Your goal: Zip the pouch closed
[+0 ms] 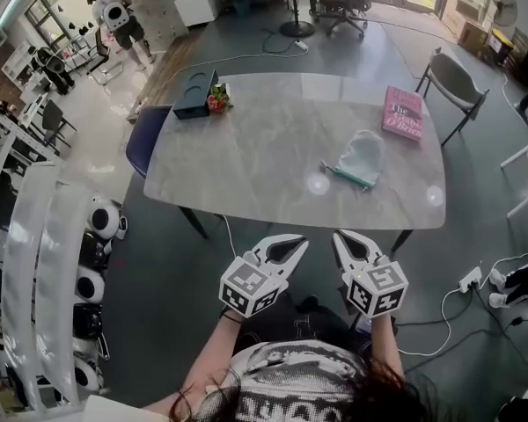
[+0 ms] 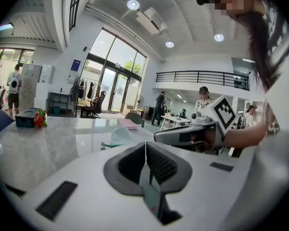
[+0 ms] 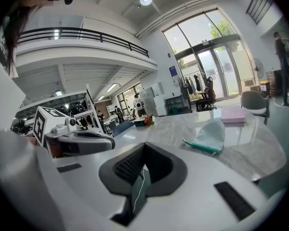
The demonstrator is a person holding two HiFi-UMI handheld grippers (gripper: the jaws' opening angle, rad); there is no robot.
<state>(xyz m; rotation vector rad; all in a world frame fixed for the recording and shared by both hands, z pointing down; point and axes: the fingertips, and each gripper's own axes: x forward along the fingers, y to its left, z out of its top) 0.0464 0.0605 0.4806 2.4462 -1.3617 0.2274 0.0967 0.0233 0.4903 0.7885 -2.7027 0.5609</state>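
Slantwise on table (image 1: 246,148): pouch (image 1: 363,152), zipper edge nearside.

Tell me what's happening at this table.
A person stands at the near edge of the marble table with a tool in each hand. The left tool and right tool are both shut with nothing between their jaws, held short of the tabletop. The pale pouch with its teal zipper edge lies untouched on the table, near a pink book. Zipping has not yet begun.
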